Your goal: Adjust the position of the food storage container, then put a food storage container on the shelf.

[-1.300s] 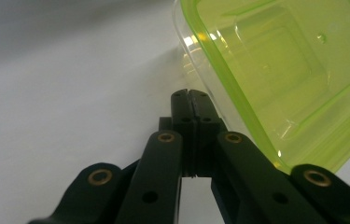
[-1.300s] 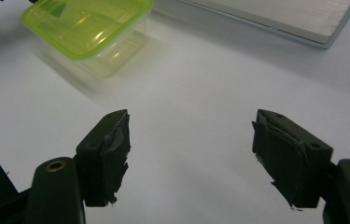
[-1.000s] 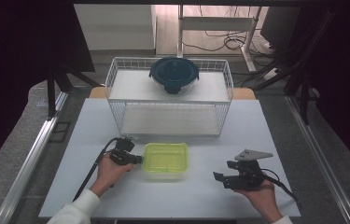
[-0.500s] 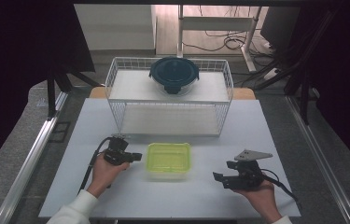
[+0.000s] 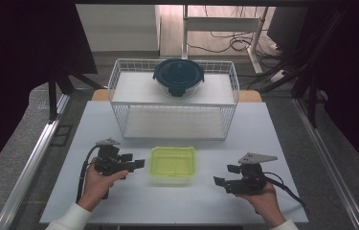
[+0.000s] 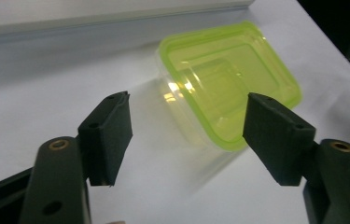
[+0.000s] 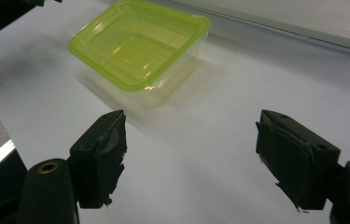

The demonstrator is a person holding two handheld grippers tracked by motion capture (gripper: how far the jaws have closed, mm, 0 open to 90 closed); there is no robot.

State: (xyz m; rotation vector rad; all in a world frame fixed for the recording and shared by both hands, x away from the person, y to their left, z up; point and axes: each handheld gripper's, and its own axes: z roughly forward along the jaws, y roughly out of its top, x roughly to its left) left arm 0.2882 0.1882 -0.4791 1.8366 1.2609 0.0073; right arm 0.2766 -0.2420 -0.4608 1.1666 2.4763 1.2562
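Jaws on the left gripper [image 5: 138,164] just popped apart, empty; the right gripper [image 5: 226,175] sits wide too. Lime-green see-through rectangular plastic tub [image 5: 173,163] rests mid-desk [image 5: 119,203], left gripper at its 9 o'clock, right gripper at 4.

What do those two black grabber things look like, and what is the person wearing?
The left gripper and right gripper are black, each topped with a grey three-cornered plate and trailing a black cable. Their fingers are chunky dark blocks with brass-coloured screw holes. The person wears white sleeves.
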